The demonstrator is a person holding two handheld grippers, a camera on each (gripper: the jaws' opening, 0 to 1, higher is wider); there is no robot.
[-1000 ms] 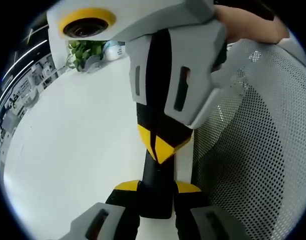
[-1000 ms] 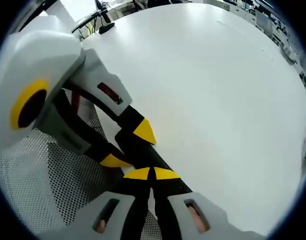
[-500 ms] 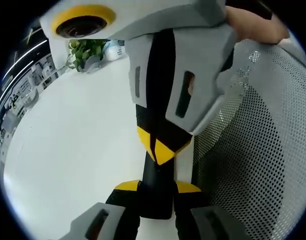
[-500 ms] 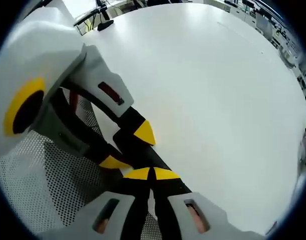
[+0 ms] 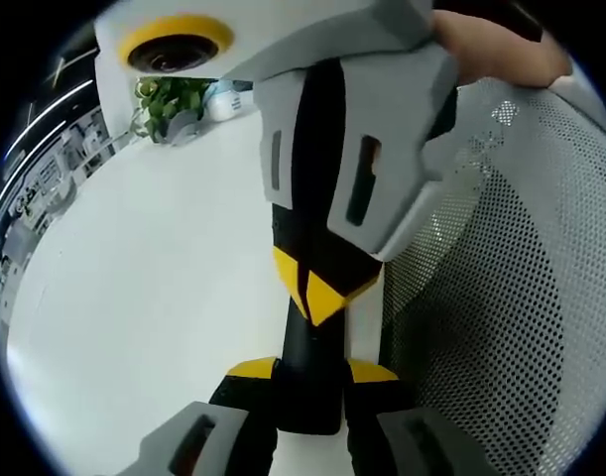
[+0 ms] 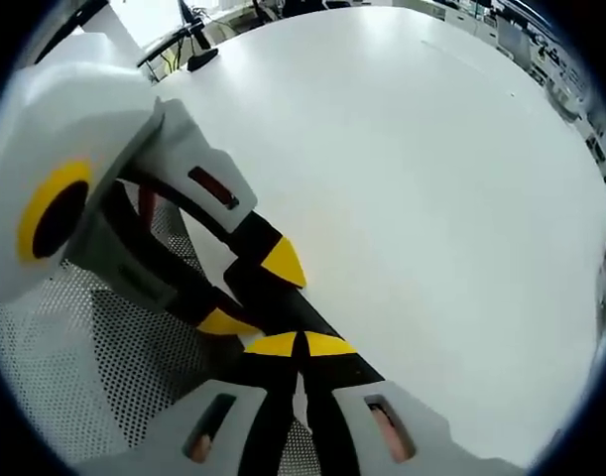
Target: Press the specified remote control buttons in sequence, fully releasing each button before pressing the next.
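Observation:
A black remote control point(image 5: 308, 347) shows edge-on as a slim dark bar. My left gripper point(image 5: 310, 373) is shut on it, yellow-tipped jaws on either side. My right gripper point(image 5: 317, 296) comes down from above with its jaws shut, and the joined yellow tips rest on the remote's upper end. In the right gripper view, my right gripper point(image 6: 301, 344) has its tips together against the remote point(image 6: 308, 315). There the left gripper point(image 6: 251, 291) reaches in from the left and clamps the remote. The buttons are hidden.
A wide white table point(image 5: 154, 278) lies under both grippers and is also visible as the table point(image 6: 441, 198). A grey mesh chair back point(image 5: 501, 317) stands close on one side. A potted plant point(image 5: 170, 99) sits at the table's far edge. A hand point(image 5: 496, 50) holds the right gripper.
Both views shifted only slightly. The right gripper wobbled a little over the remote. The grip and the tip contact look the same.

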